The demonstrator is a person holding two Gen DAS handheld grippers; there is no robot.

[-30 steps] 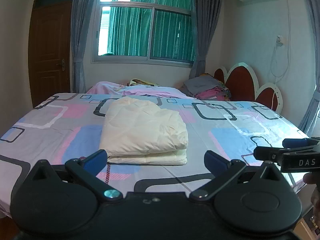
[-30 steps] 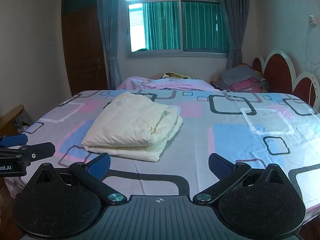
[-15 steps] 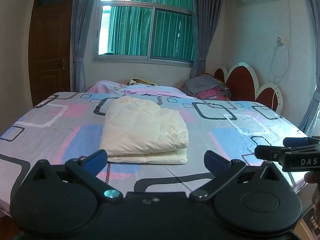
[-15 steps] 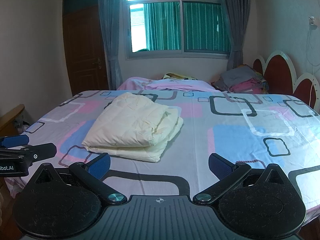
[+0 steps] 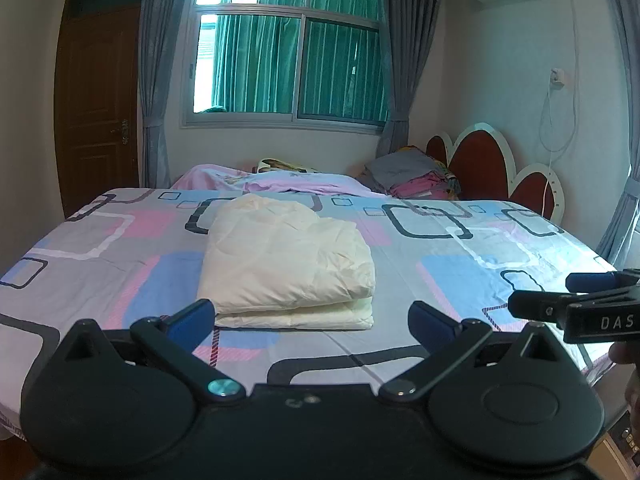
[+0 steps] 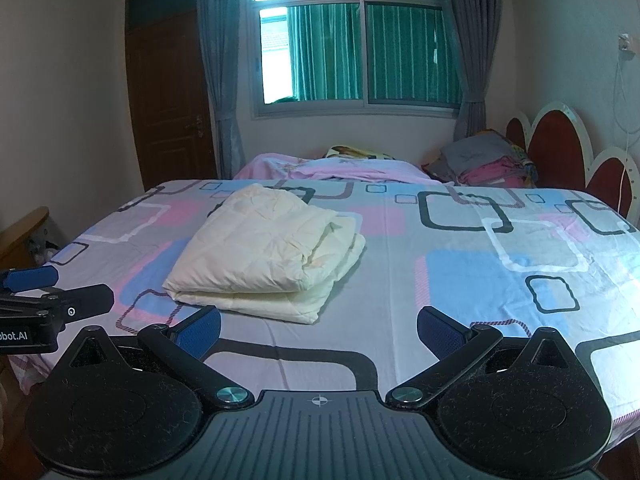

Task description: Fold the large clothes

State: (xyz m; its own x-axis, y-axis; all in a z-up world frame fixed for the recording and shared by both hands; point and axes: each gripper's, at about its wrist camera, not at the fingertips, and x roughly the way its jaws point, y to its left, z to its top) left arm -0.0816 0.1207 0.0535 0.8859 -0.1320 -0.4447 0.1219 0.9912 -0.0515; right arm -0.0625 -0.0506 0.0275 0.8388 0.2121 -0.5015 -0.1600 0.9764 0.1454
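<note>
The left gripper has its jaws spread wide and holds nothing; the right gripper is released in the same way, both blue pads apart with only bedsheet showing between them. Both hang just in front of the near edge of the cream garment, not touching it.

The garment lies on the bed, folded into a thick rectangular packet with its doubled edge toward the grippers (in the right wrist view the layers on its right side are a little uneven and open). Compared with one second ago almost nothing has moved: the packet keeps the same shape and place, and both grippers stay open at nearly the same distance from it. I judge from this that the folding of this piece is finished and the person is pausing, or stepping back, and not preparing a new grasp.

Beyond the garment, toward the window, there is a crumpled pink blanket. To the right of the garment, near the red headboard, sits a stack of folded clothes. The door is far to its left.
</note>
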